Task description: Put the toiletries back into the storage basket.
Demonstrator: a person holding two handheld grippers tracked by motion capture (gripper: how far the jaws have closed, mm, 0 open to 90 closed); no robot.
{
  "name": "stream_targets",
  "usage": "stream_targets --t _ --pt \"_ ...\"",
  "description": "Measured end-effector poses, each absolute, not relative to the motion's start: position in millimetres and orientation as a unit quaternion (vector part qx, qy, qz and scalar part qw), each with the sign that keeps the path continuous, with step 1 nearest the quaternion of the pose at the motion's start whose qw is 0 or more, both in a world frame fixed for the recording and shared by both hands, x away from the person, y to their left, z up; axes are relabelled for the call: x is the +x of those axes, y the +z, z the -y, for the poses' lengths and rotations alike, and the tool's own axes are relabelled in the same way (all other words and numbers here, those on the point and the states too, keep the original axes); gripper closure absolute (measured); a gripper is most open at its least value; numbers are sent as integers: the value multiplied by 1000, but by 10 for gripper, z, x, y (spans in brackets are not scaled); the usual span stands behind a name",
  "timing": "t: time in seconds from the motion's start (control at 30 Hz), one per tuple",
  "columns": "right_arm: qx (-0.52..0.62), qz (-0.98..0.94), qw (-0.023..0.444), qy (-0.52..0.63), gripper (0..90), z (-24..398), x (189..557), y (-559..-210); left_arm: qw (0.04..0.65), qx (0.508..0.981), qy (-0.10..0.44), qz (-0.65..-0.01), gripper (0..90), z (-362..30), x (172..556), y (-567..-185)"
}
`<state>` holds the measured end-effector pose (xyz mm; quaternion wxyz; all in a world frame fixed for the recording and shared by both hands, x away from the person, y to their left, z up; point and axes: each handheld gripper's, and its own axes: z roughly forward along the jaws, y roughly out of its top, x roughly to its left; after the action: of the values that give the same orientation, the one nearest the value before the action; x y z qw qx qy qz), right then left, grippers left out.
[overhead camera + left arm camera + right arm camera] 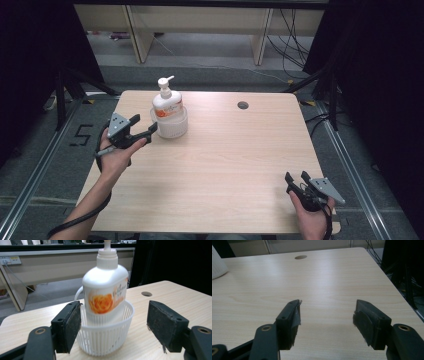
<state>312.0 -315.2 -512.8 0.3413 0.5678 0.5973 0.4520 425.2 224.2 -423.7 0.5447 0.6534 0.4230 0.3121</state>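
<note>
Up near the far left part of the pale wooden table (225, 150), a white plastic pump bottle with an orange rose label (167, 100) stood upright inside a small round white plastic basket with slatted walls (172, 127). The bottle's pump nozzle rose well above the basket's rim, and the label faced roughly toward the person's left side.

The left gripper (145, 131), held in the person's left hand (116, 156), hovered just beside the basket on its left. In the left gripper view its jaws stood wide apart and held nothing; the basket (105, 340) and the bottle (106, 287) sat between and slightly beyond the two black pads, with one pad (72, 327) close against the basket's wall, though whether it actually touched could not be told.

The right gripper (296, 180) sat in the person's right hand (312, 220) at the near right corner of the table, well apart from the basket. Its jaws were likewise spread wide and empty, pointed across bare tabletop (324, 285) toward a small round hole in the table (243, 105).
</note>
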Motion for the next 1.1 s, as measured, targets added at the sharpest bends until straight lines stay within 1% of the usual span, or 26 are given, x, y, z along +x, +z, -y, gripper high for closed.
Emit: stream_targets --t 0.2,0.27,0.33,0.5,0.57,0.67,0.83,0.93,1.1 --pt "569 -600 341 447 385 3156 3113 -5122 545 654 310 -424 263 -2313 4124 -4370" --pt "574 -593 327 460 385 3132 3113 -5125 539 659 308 -425 257 -2335 4077 -4413" --pt "575 -592 333 456 384 3136 3112 -5128 539 659 306 -427 254 -2363 4020 -4479" --pt "575 -592 330 459 385 3130 3113 -5126 535 660 298 -435 255 -2463 3878 -4674" --pt "570 -594 337 457 384 3142 3117 -5132 534 659 296 -438 257 -2475 3859 -4704" --pt "570 -595 340 454 384 3137 3117 -5130 527 661 292 -448 261 -2546 3778 -4897" --pt "569 -595 341 454 384 3136 3117 -5130 519 657 283 -468 267 -2623 3699 -5107" --pt "570 -595 340 454 384 3136 3116 -5130 518 652 278 -479 269 -2663 3661 -5185" --pt "568 -596 339 455 384 3137 3114 -5130 515 648 289 -480 269 -2678 3620 -5235"
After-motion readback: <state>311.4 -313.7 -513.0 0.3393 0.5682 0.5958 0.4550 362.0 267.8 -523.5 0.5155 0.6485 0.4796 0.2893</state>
